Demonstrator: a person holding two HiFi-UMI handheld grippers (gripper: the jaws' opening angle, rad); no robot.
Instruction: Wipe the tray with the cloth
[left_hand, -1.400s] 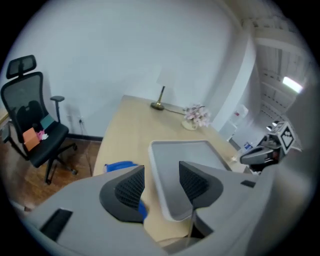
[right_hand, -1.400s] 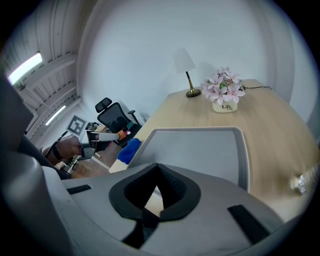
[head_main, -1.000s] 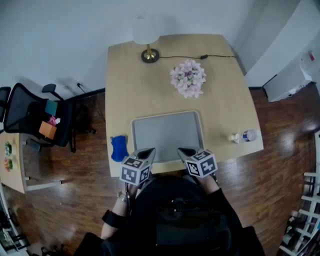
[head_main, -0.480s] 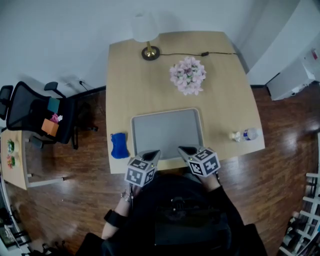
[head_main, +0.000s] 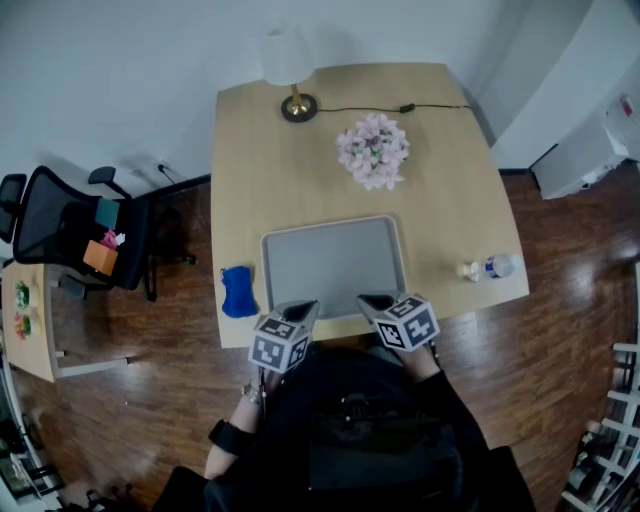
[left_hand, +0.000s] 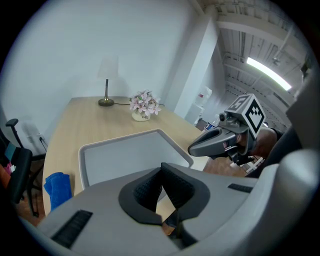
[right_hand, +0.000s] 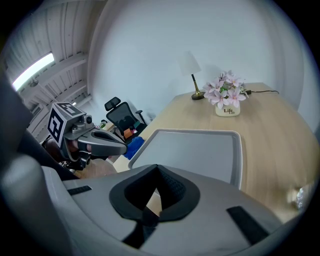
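tray (head_main: 333, 265), pale grey, rounded corners, raised rim; rumpled blue cloth (head_main: 238, 292) beside

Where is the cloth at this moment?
In the head view, the blue cloth lies on the table near its left edge, just left of the tray and apart from the left gripper.

looks like an office: black swivel chair (head_main: 75, 235), pale wooden desk (head_main: 290, 170), table lamp (head_main: 289, 66), wood floor (head_main: 560, 340).
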